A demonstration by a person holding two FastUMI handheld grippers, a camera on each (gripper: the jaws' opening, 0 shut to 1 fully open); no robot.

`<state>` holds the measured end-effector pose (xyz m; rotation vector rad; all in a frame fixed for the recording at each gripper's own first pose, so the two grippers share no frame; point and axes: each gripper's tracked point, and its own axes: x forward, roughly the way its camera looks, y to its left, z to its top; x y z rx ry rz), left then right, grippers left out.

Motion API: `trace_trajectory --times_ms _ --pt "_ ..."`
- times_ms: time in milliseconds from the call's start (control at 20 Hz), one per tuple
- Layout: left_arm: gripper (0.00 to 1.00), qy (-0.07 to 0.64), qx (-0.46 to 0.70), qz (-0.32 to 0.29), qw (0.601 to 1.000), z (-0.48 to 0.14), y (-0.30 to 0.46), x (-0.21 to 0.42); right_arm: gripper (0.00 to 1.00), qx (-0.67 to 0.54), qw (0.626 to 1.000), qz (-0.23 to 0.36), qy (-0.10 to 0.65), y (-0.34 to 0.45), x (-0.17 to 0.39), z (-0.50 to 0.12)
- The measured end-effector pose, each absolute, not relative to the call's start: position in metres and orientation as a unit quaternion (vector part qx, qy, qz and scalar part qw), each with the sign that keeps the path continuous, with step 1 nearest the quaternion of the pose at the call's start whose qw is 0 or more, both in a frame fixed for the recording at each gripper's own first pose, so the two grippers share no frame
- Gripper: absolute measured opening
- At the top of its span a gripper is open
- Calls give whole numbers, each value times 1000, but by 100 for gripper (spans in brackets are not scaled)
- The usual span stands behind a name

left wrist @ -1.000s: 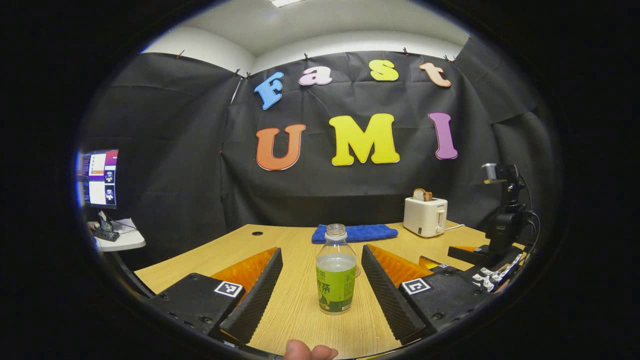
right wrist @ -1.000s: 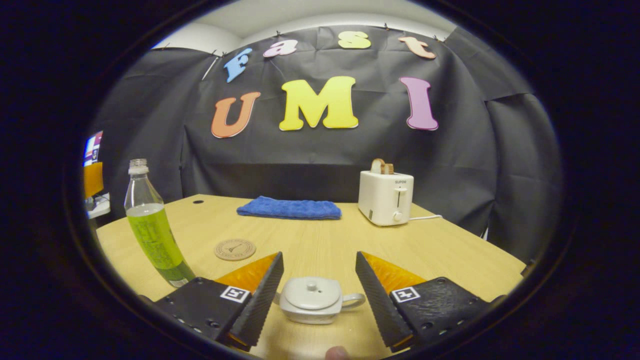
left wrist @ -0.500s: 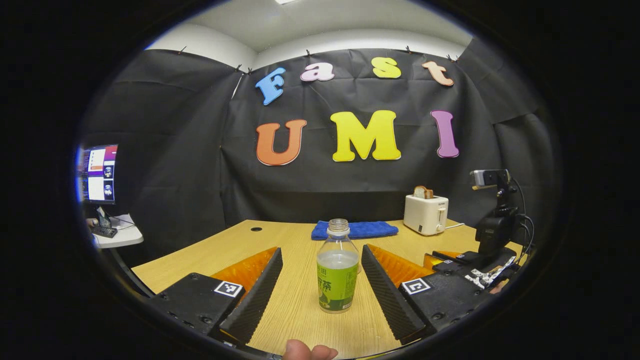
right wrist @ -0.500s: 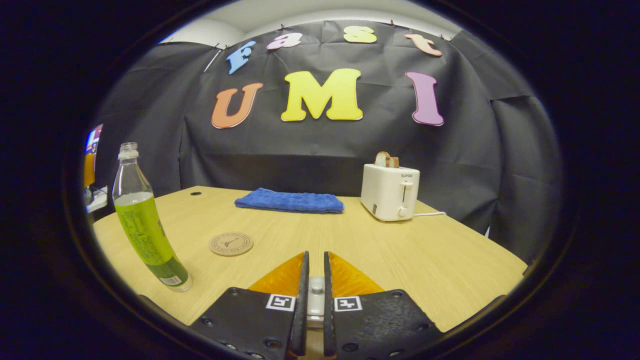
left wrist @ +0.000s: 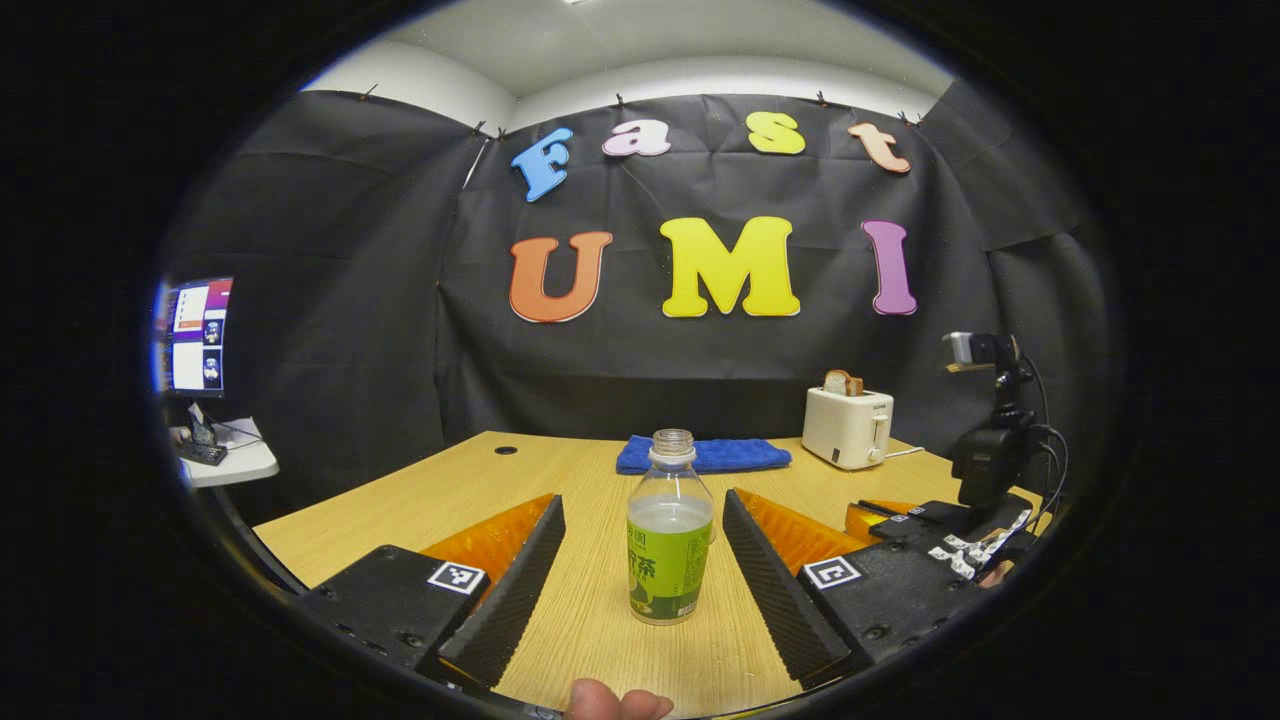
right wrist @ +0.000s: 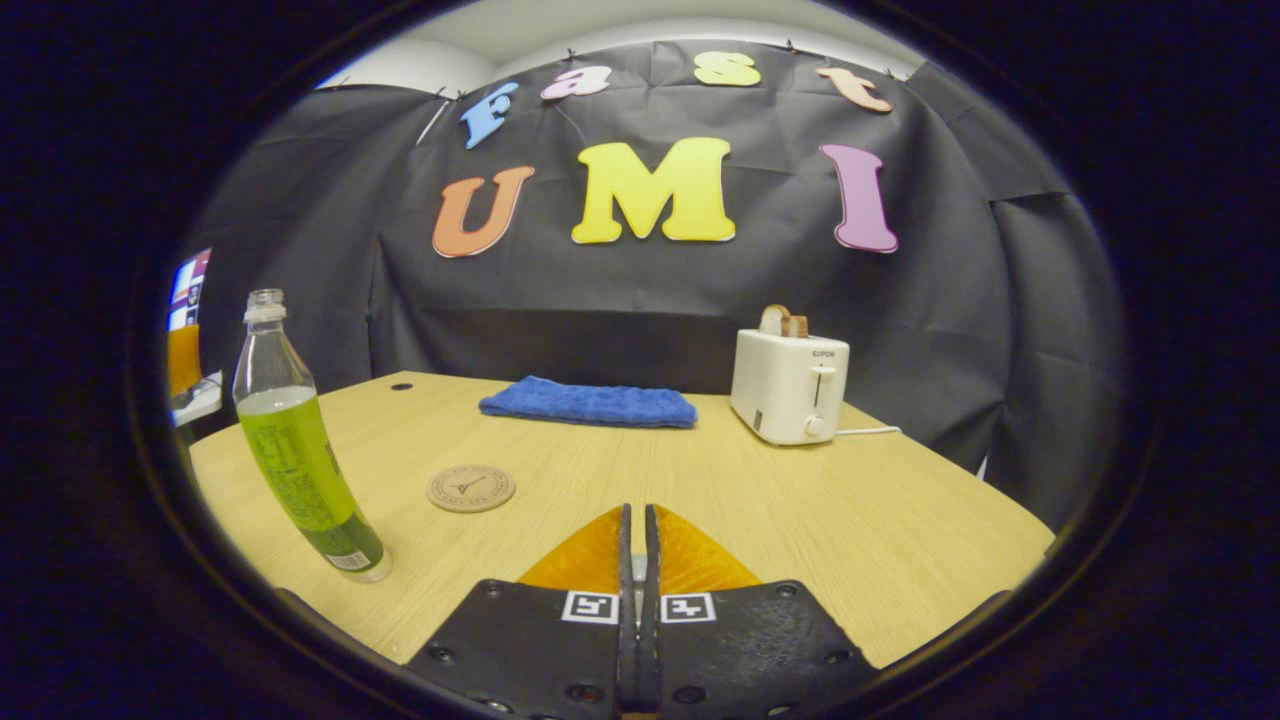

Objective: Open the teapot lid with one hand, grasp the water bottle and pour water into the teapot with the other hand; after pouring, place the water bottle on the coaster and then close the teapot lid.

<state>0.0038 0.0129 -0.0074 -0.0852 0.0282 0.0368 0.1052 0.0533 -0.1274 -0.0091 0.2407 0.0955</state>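
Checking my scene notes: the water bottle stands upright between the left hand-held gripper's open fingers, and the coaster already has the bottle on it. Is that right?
One part is wrong. In the right gripper view the water bottle stands on the bare table, apart from the coaster, which carries nothing. The rest holds: the left gripper view shows the bottle upright between the open fingers of the left hand-held gripper.

Left claw (left wrist: 636, 560): we record black housings with screw heads, square black-and-white markers, ribbed wedge fingers. Right claw (right wrist: 636, 560): matching housings and markers. Fingertip (left wrist: 618, 700), possibly a thumb, at lower edge.
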Motion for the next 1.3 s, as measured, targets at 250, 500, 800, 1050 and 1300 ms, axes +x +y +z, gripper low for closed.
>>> trace_trajectory --times_ms 250,500,800,1050,1300 --pt "99 36 -57 -10 998 -26 -2 16 0 10 993 57 104 49 104 -106" --pt "100 62 -63 -13 996 -51 -1 31 1 10 993 59 101 35 96 -91" --pt "100 95 -52 -18 994 -87 -6 50 0 5 994 62 95 24 81 -74" --pt "100 115 -55 -16 992 -104 -7 60 0 -6 994 63 90 19 75 -69" --pt "98 118 -53 -18 991 -106 -6 63 0 -5 994 59 94 10 76 -72"
